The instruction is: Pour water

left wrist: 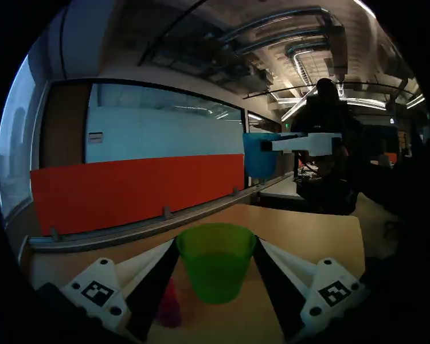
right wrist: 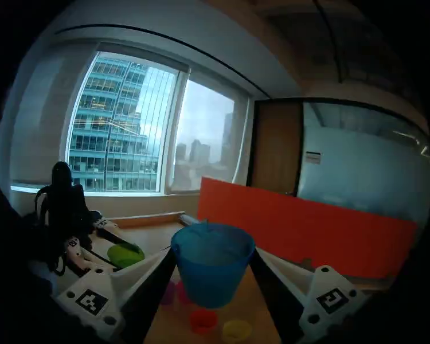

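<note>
Left gripper view: left tongs (left wrist: pixel 216 247) pinch green cup (left wrist: pixel 216 275), 6 o'clock, over tabletop (left wrist: pixel 312 229); right gripper view: right tongs (right wrist: pixel 211 256) pinch blue cup (right wrist: pixel 212 281).

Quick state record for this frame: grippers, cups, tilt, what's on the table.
left gripper: shut on green cup, cup upright
right gripper: shut on blue cup, cup upright, held above the table
pour: not yet begun
water: cannot tell
on table: red cup, yellow cup, pink cup, all small
</note>
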Tool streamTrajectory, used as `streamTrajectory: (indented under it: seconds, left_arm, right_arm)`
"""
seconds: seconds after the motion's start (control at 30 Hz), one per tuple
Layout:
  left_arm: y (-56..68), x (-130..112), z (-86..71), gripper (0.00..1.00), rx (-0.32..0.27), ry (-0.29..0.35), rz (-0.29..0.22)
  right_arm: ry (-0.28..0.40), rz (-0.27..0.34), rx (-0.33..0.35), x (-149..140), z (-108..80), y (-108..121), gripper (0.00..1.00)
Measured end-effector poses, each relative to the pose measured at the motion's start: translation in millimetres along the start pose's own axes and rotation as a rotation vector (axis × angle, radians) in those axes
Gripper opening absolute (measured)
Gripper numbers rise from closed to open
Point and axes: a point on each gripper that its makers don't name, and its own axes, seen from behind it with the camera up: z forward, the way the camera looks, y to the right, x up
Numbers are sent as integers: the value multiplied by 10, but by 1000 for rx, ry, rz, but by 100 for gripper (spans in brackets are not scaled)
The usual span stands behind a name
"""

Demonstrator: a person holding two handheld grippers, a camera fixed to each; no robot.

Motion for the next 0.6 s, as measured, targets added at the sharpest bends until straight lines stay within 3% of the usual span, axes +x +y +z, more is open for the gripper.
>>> streamTrajectory:
  seconds: [0.3,0.6]
  left_arm:
    - [-117,40,-124,89,27,5,3]
    - [-161,22,-167,89,36,0,-5]
  right_arm:
    - [-9,10,-28,-103,-153,118,91]
    - [-27,17,-22,-213,-177,101,92]
